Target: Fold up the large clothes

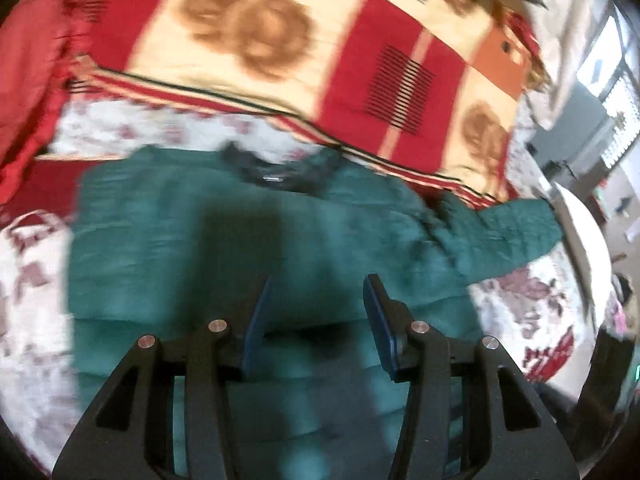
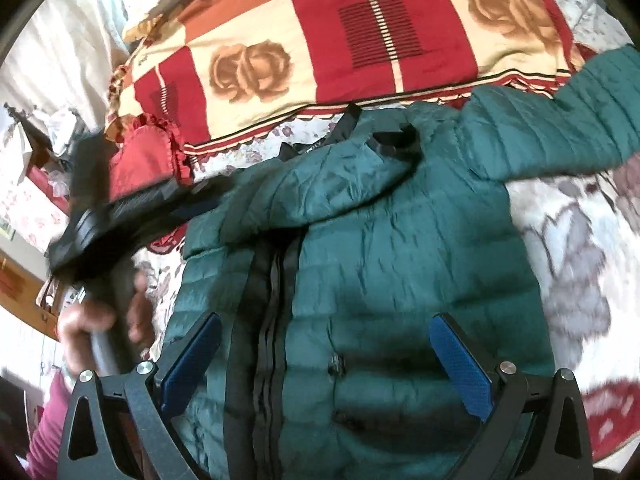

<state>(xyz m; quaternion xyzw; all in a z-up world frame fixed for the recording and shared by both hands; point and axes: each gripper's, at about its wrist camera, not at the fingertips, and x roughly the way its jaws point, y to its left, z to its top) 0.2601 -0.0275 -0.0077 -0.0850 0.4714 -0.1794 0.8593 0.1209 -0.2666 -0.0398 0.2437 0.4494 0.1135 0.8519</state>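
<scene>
A teal quilted jacket [image 2: 400, 248] with a black zipper band [image 2: 272, 320] lies on a white sheet with maroon flowers [image 2: 568, 240], beside a red-and-cream checked blanket with brown roses [image 2: 320, 48].

Your green jacket [image 2: 400, 248] is quilted cloth with a slight sheen, creased all over. The bedspread [image 2: 280, 20] at twelve o'clock is matt printed cloth. Your right tool [image 2: 326, 364] has textured blue pads [image 2: 460, 364] on matt black plastic.
</scene>
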